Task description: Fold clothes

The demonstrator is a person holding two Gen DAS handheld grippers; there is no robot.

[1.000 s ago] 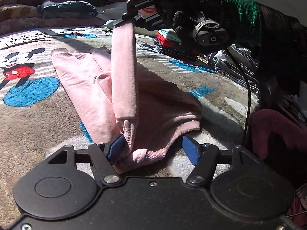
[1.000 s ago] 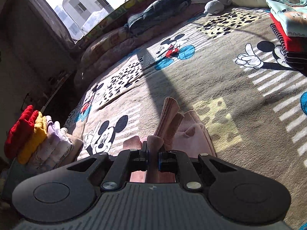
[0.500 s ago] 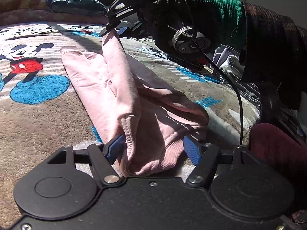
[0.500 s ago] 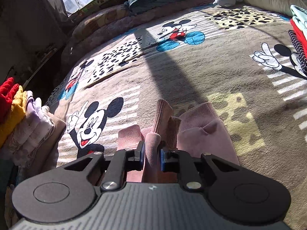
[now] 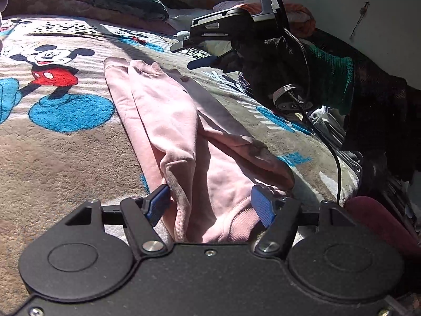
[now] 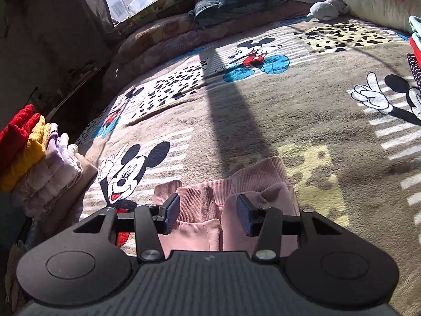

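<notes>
A pair of pink trousers (image 5: 168, 121) lies folded lengthwise on the cartoon-mouse blanket (image 5: 52, 158), cuffs at the far end, waistband nearest the left wrist camera. My left gripper (image 5: 210, 205) is open, its blue pads either side of the waistband fold. In the left wrist view my right gripper (image 5: 194, 54) hangs open above the cuffs, held by a gloved hand (image 5: 265, 52). The right wrist view shows the ribbed pink cuffs (image 6: 252, 176) lying flat under my open right gripper (image 6: 208, 212), nothing pinched.
A stack of folded clothes (image 6: 29, 155), red and yellow on top, stands at the blanket's left edge. Another folded pile (image 6: 415, 44) sits at the far right. Pillows, a dark bundle (image 6: 239, 0) and a grey soft toy (image 6: 325, 10) line the far side. A cable (image 5: 334, 147) hangs near the bed edge.
The right gripper lowered the lifted trouser leg onto the other leg, then opened and let go of it. The leg now lies flat. The left gripper stayed open at the waistband.
</notes>
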